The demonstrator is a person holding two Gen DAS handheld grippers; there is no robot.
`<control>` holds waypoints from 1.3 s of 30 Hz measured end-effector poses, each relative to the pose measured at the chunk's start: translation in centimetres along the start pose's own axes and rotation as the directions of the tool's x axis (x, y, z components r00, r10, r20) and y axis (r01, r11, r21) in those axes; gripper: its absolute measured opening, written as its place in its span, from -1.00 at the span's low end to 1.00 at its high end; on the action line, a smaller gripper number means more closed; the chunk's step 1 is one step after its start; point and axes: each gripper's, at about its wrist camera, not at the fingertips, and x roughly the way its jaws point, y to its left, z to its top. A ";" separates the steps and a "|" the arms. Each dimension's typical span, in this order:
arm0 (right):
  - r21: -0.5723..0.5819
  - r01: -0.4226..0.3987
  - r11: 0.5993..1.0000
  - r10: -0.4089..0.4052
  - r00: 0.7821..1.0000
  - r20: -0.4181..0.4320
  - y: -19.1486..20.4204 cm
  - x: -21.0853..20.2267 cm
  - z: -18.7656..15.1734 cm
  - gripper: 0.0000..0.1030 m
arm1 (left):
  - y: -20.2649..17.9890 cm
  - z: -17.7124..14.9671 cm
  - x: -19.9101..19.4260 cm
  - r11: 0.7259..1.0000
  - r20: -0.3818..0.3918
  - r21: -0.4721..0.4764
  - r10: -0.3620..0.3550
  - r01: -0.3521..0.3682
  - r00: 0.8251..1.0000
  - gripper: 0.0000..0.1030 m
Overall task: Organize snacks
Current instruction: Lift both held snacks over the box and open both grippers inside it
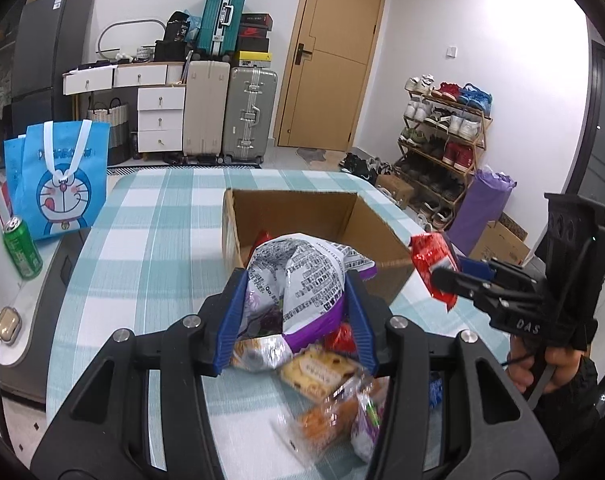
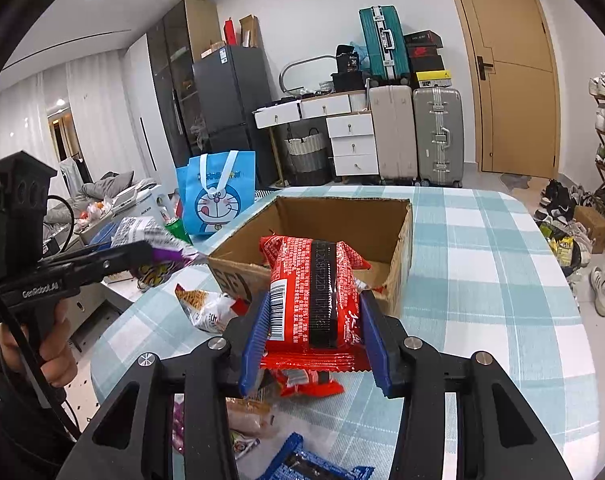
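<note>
While both tongs grip packets | left tongs point(image 1: 296, 316): purple bag point(image 1: 298, 280) | right tongs point(image 2: 316, 334): red packet point(image 2: 312, 296) | box point(image 2: 342, 216) at 12 o'clock, right nearer

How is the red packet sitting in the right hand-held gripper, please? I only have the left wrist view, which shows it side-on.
Observer: The red packet is clamped between both blue fingers of the right hand-held gripper, with its barcode side towards the camera.
Operator: Thank you. Does the purple bag in front of my camera hide anything near the box?
Observer: Yes, a white and orange snack bag lies on the cloth by the near left corner of the cardboard box.
Operator: And closer to the right hand-held gripper?
Observer: A blue packet lies on the checked cloth just below it.
</note>
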 end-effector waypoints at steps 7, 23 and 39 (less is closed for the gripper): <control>0.022 -0.006 1.000 0.006 1.000 0.023 -0.3 0.2 1.2 -0.13 | -0.4 2.2 1.9 1.000 0.018 -0.006 0.016 -0.016 1.000 -0.12; 0.078 -0.020 0.997 0.019 1.000 0.012 -1.2 3.3 3.7 -0.13 | -0.6 5.0 8.2 0.998 0.009 -0.011 0.062 -0.062 0.998 -0.12; 0.163 -0.013 0.987 0.019 0.999 -0.035 -3.3 5.4 3.8 -0.13 | 0.5 4.3 13.2 0.994 -0.041 -0.013 0.112 -0.112 0.993 -0.12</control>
